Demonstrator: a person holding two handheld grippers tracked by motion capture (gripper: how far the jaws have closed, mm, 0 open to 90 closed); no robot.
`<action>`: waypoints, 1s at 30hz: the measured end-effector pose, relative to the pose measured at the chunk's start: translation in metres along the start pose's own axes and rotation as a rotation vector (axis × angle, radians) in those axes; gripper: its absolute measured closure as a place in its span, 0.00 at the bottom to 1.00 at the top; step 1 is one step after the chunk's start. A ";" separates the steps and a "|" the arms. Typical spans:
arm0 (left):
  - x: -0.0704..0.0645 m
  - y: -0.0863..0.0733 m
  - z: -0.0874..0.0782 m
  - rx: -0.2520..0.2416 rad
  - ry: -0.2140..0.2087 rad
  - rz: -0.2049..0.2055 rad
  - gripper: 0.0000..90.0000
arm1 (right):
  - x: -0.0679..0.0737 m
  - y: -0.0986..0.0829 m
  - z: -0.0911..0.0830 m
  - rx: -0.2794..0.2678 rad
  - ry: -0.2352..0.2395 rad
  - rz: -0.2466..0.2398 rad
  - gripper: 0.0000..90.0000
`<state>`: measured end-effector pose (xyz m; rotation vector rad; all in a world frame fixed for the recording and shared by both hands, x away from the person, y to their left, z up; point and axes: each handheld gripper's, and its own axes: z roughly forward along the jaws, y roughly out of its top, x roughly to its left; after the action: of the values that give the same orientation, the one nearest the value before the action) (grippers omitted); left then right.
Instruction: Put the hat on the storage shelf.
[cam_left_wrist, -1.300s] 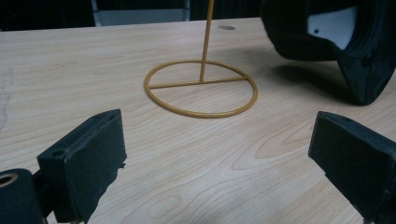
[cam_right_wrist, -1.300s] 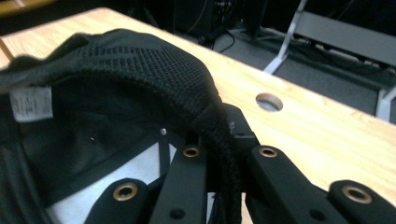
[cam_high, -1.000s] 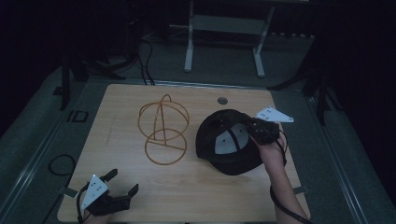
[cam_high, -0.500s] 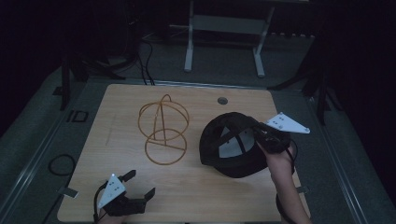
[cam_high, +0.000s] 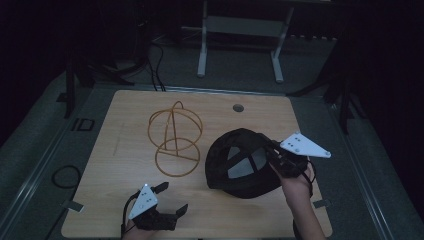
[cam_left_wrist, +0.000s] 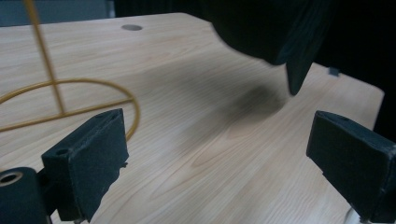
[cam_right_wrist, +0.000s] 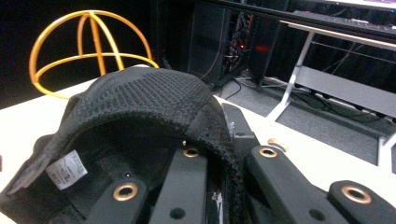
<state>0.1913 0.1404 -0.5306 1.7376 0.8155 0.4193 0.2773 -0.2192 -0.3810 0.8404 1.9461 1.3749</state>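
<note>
A black mesh cap (cam_high: 240, 165) hangs tilted over the right half of the wooden table (cam_high: 115, 150), its inside and white label facing up. My right gripper (cam_high: 272, 150) is shut on the cap's rim (cam_right_wrist: 210, 130), with the mesh band pinched between the jaws at the right gripper (cam_right_wrist: 219, 154). An orange wire dome stand (cam_high: 175, 135) sits upright at the table's centre, left of the cap, and appears again as the stand (cam_right_wrist: 88, 42) behind the cap. My left gripper (cam_high: 172, 196) stands open near the front edge, as the left gripper (cam_left_wrist: 224, 154) with bare wood between its pads. The cap (cam_left_wrist: 275, 28) floats above its shadow.
A round cable hole (cam_high: 238, 107) is set in the table's far side. A white metal frame (cam_high: 240, 30) and cables stand on the floor beyond. The table's right edge lies just past my right hand. The stand's base ring (cam_left_wrist: 56, 88) lies left of my left gripper.
My left gripper has slid right along the front edge, toward the cap. My right gripper has carried the cap a little to the right and nearer the front.
</note>
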 end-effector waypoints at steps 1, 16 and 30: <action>-0.001 0.002 0.002 0.001 -0.004 0.000 0.06 | 0.002 0.000 0.000 -0.001 0.006 -0.001 0.98; -0.017 0.023 0.040 -0.008 -0.064 0.014 0.07 | 0.024 0.004 0.004 -0.021 0.057 -0.022 0.98; -0.016 0.040 0.051 -0.117 -0.047 -0.038 0.48 | 0.033 0.008 -0.002 -0.048 0.110 -0.044 0.98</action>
<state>0.2248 0.0881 -0.5075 1.6153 0.7740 0.3920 0.2568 -0.1926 -0.3764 0.7093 1.9931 1.4636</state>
